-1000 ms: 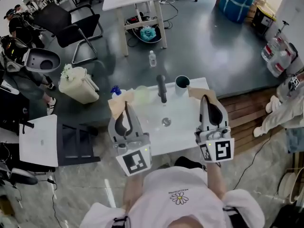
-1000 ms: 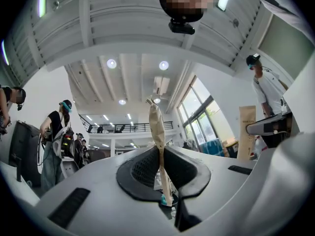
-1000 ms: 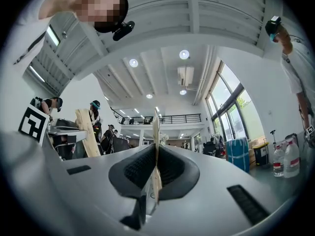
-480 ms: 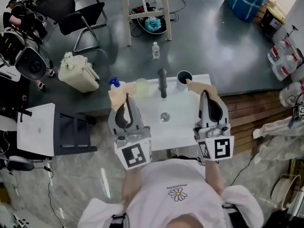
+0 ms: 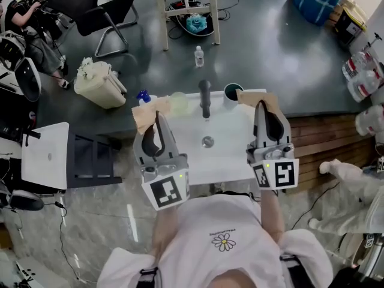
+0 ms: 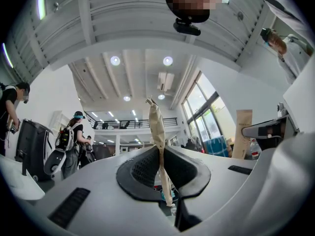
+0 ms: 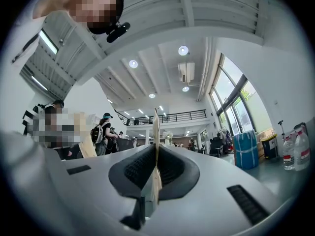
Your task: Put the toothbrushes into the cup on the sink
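We held the left gripper [image 5: 157,120] and right gripper [image 5: 263,108] over the white sink [image 5: 227,155], each clamped on a flat tan toothbrush packet [image 5: 146,114]. The dark round cup [image 5: 231,92] stood far right. The packets looked light and bendy, best pinched mid-length.

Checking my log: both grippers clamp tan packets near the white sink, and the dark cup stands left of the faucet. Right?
No. The head view shows the dark cup right of the faucet, on the sink's back rim. The left gripper and right gripper do clamp tan packets.
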### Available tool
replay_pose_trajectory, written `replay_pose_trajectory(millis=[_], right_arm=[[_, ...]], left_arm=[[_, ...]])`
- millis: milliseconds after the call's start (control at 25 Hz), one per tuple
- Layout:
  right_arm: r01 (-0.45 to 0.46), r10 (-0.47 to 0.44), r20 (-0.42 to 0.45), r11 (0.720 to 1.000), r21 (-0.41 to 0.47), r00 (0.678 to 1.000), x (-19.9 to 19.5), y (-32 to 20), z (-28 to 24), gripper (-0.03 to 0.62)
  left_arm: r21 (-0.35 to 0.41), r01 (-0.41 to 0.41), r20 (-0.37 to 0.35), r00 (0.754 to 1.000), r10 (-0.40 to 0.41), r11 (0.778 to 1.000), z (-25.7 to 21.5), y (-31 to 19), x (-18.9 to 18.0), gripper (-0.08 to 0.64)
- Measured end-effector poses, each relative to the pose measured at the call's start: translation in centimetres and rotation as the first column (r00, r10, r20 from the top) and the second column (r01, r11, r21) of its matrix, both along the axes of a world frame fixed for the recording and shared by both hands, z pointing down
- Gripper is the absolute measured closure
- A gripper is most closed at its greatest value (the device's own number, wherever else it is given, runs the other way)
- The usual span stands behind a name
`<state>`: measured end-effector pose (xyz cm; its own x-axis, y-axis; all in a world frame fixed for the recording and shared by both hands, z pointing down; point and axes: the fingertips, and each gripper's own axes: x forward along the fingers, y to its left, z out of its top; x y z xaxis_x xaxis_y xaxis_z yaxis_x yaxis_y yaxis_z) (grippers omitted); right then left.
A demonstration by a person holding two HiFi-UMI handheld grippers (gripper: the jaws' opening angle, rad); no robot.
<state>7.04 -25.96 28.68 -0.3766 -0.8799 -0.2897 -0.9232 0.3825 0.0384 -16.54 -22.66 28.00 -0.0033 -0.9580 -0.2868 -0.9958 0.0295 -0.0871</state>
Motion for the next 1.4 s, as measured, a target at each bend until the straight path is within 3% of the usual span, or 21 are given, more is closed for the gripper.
replay_pose_trajectory(millis=[120,280,400,520,760,1080,1320,1400], right_arm=[[0.007,-0.006,0.004,0.999,-0.033,1.000,0.3,-2.9,0.4,0.577],[0.065,-0.058,0.074,0.992,-0.105,0.996,0.6,-6.8,1.8,0.577],[0.084,-0.075,0.061,0.983,-0.165,0.995,0.7,-9.0,3.8,0.577],[0.084,-0.079,0.031,0.968,-0.237,0.996,0.8,-11.2,6.2,0.577],[0.093,-0.076,0.062,0.935,-0.343,0.995,1.6,-13.5,10.0,0.575],[0.083,-0.081,0.023,0.906,-0.415,0.996,0.7,-14.3,14.1,0.575],[0.071,-0.076,0.007,0.895,-0.440,0.997,0.7,-14.5,15.5,0.575],[0.071,-0.075,0.008,0.894,-0.443,0.997,0.7,-14.6,15.5,0.545]], left_arm=[[-0.004,0.004,-0.004,1.000,-0.004,1.000,0.0,0.0,0.0,0.522],[-0.010,0.017,0.003,1.000,-0.017,1.000,0.2,0.1,-0.2,0.522],[-0.008,0.035,0.013,0.999,-0.035,0.999,0.3,0.2,-0.5,0.522],[-0.018,0.058,0.016,0.998,-0.058,0.998,0.2,0.2,-0.7,0.522],[-0.039,0.093,0.021,0.995,-0.093,0.995,0.4,0.4,-1.2,0.522],[-0.032,0.119,0.075,0.990,-0.117,0.992,0.8,0.7,-1.9,0.522],[-0.036,0.120,0.079,0.990,-0.117,0.992,0.8,0.6,-1.7,0.522],[-0.038,0.121,0.064,0.991,-0.119,0.992,0.8,0.5,-1.8,0.522]])
